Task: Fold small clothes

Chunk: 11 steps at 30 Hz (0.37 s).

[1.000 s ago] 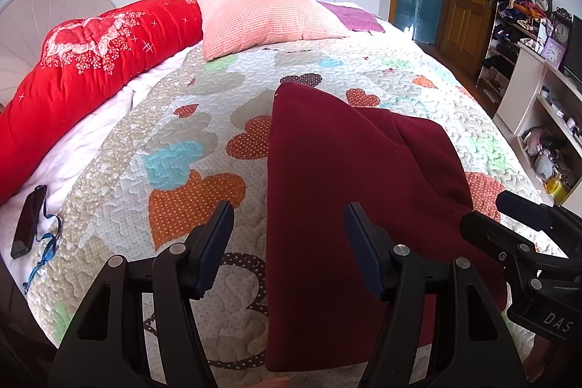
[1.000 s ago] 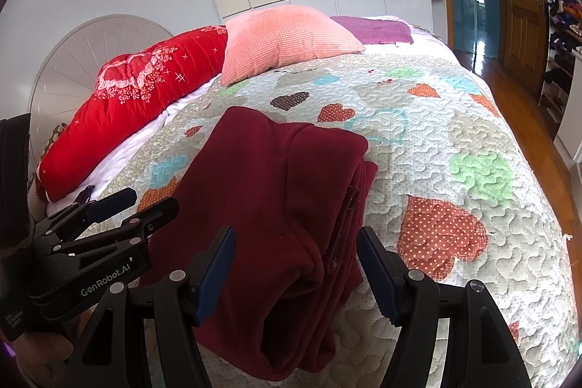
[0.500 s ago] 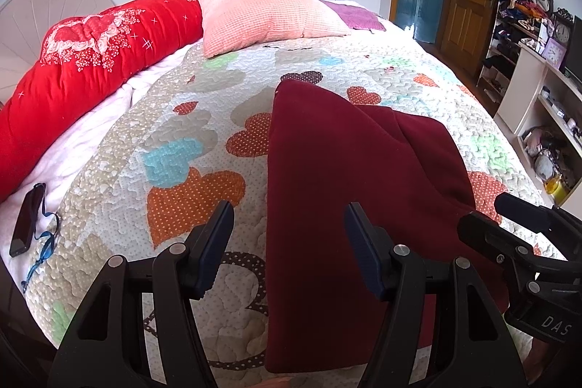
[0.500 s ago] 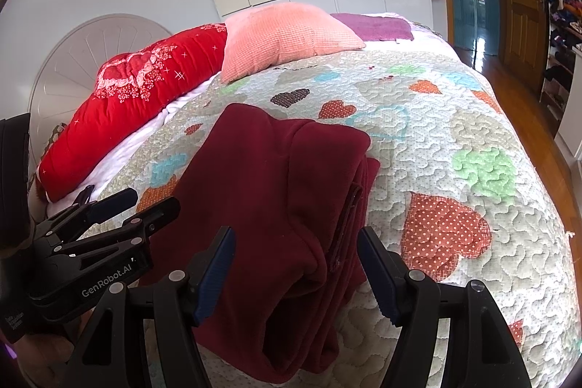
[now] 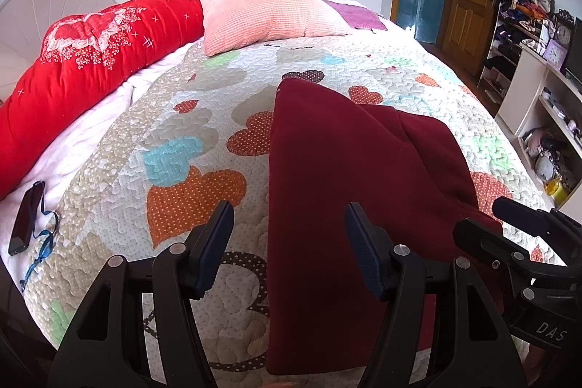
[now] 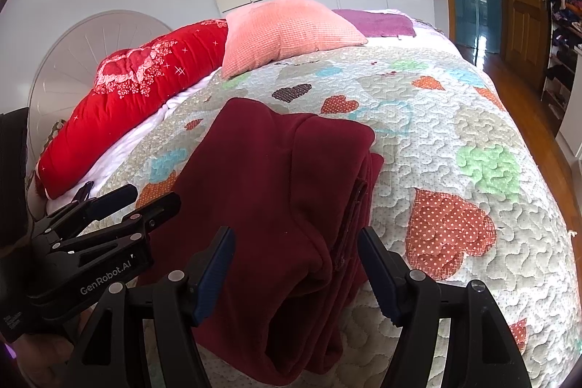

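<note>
A dark red garment [image 5: 349,177] lies folded lengthwise on the heart-patterned quilt [image 5: 189,140], running from the near edge toward the pillows. In the right wrist view the garment [image 6: 269,191] shows stacked layers along its right side. My left gripper [image 5: 289,242] is open and empty, held above the garment's left edge near the bed's front. My right gripper [image 6: 294,264] is open and empty above the garment's near right part. Each gripper shows in the other's view: the right one in the left wrist view [image 5: 509,235], the left one in the right wrist view [image 6: 120,206].
A red bolster [image 5: 91,60] and a pink pillow [image 5: 265,13] lie at the head of the bed, with a purple cloth [image 5: 358,15] behind. A dark phone with a blue cord [image 5: 27,217] lies at the left edge. Shelves [image 5: 538,90] stand at the right.
Both grippers have stayed open and nearly still; the views have drifted very slightly. The garment has not moved.
</note>
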{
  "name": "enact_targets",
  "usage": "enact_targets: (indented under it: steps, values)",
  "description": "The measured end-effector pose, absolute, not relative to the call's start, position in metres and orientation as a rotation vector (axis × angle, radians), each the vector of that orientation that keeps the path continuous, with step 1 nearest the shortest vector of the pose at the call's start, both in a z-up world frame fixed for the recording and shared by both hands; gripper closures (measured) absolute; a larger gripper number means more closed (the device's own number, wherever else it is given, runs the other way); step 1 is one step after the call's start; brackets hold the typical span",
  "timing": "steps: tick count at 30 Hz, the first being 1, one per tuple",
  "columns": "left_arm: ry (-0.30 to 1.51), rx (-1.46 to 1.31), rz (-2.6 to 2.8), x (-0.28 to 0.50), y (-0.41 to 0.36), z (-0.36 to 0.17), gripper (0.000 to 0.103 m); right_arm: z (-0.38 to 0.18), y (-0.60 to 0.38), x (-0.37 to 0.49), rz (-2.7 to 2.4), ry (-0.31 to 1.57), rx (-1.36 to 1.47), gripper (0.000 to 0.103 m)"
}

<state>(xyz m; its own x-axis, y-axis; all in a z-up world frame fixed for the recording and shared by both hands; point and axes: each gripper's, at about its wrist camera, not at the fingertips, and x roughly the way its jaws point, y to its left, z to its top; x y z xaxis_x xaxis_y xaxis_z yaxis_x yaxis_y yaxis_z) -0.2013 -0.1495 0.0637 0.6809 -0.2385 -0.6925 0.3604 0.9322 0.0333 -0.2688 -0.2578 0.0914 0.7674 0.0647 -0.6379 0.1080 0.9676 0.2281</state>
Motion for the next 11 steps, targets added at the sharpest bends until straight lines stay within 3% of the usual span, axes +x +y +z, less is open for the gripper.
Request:
enact_targets:
  steps: [11]
  values:
    - [0.702, 0.166, -0.344, -0.2012, -0.1441, 0.0655, 0.04, 0.0896, -0.2574, -0.2653, -0.025, 0.707, 0.256, 0.035]
